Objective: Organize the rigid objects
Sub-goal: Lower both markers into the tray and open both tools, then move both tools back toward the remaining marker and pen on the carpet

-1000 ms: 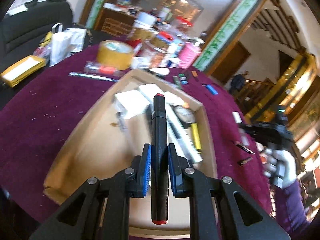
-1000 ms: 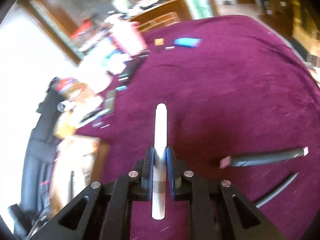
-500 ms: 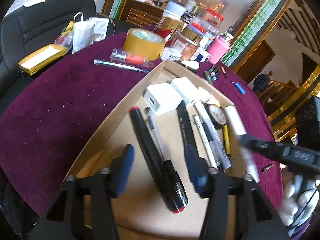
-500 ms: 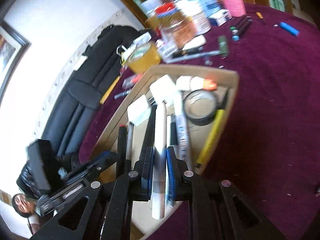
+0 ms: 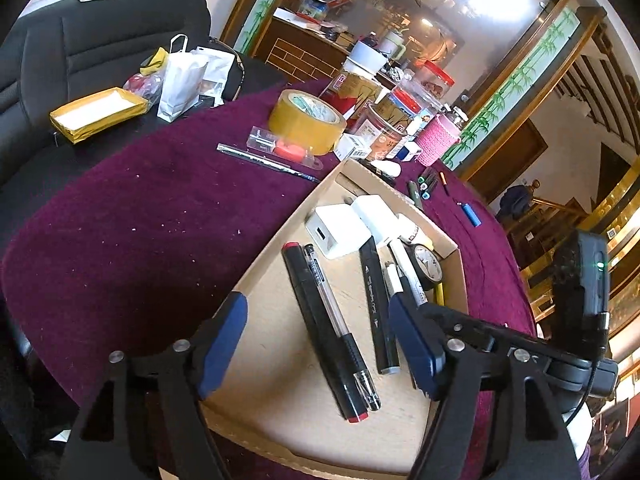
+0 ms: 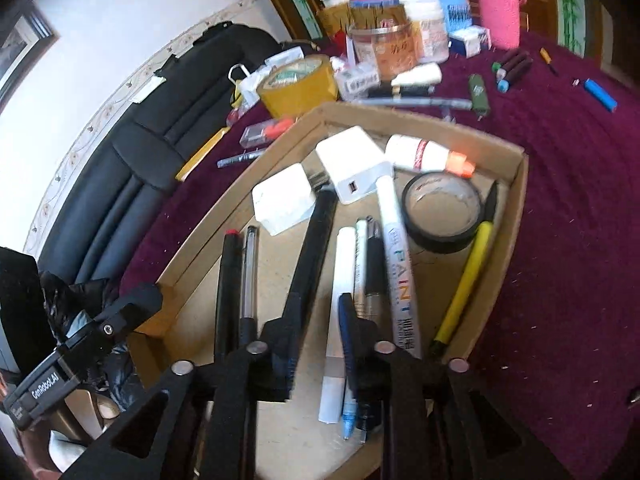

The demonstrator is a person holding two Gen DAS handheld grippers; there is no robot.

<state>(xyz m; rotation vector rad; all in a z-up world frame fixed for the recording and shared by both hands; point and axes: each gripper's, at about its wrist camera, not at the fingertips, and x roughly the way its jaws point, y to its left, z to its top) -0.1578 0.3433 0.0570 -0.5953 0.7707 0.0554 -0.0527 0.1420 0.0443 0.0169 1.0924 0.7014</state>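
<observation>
A shallow cardboard box (image 5: pixel 256 280) (image 6: pixel 516 208) lies on the purple tablecloth and holds pens, markers, two white chargers (image 5: pixel 338 230) and a black tape roll (image 6: pixel 440 212). My left gripper (image 5: pixel 318 344) is open and empty above the box, over the black marker with red caps (image 5: pixel 316 328) that lies flat in it. My right gripper (image 6: pixel 320 338) is open above the box. A white marker (image 6: pixel 340 312) lies flat between its fingers, among other pens. The right gripper also shows in the left wrist view (image 5: pixel 520 350).
A yellow tape roll (image 5: pixel 306 120), jars, a pink cup (image 5: pixel 436 140) and small boxes crowd the table's far side. Loose pens (image 5: pixel 268 162), a blue lighter (image 5: pixel 472 214) and small markers lie on the cloth. A black sofa (image 5: pixel 80 48) stands at the left.
My right gripper has opened and the white marker now lies in the box. My left gripper stays open above the black marker it let go earlier.
</observation>
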